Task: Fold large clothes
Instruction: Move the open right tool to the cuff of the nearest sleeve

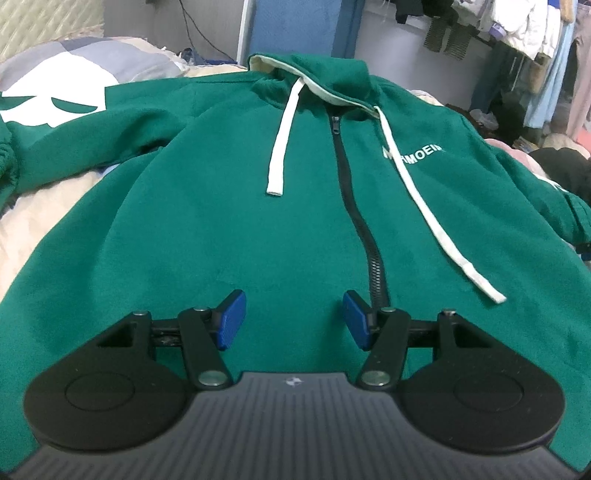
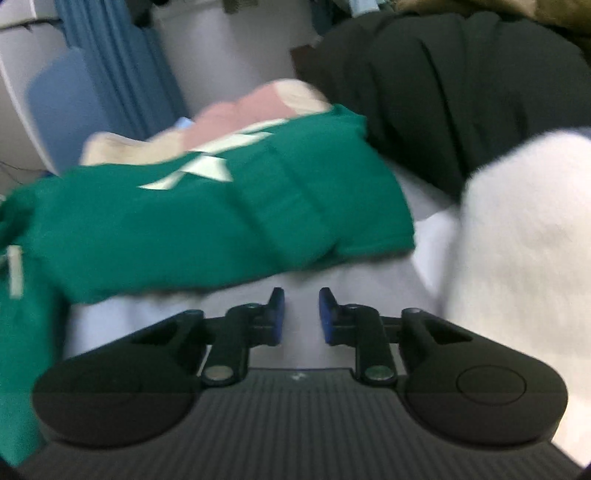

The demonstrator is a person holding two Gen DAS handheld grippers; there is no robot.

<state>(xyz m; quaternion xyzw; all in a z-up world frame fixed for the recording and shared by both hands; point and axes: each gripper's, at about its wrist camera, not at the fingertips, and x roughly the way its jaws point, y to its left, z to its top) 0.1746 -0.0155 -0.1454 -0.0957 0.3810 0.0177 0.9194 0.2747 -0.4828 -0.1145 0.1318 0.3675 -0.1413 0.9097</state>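
A green zip hoodie with white drawstrings lies spread face up on the bed, hood at the far end, sleeves out to both sides. My left gripper is open and empty, low over the hoodie's lower front beside the black zipper. In the blurred right wrist view the hoodie's right sleeve, with white markings, lies across the bed just ahead of my right gripper. That gripper is open with a narrow gap and holds nothing.
The bed has a pale sheet and a patchwork quilt. A black garment and a fluffy white item lie right of the sleeve. Hanging clothes fill the far right. A blue panel stands behind.
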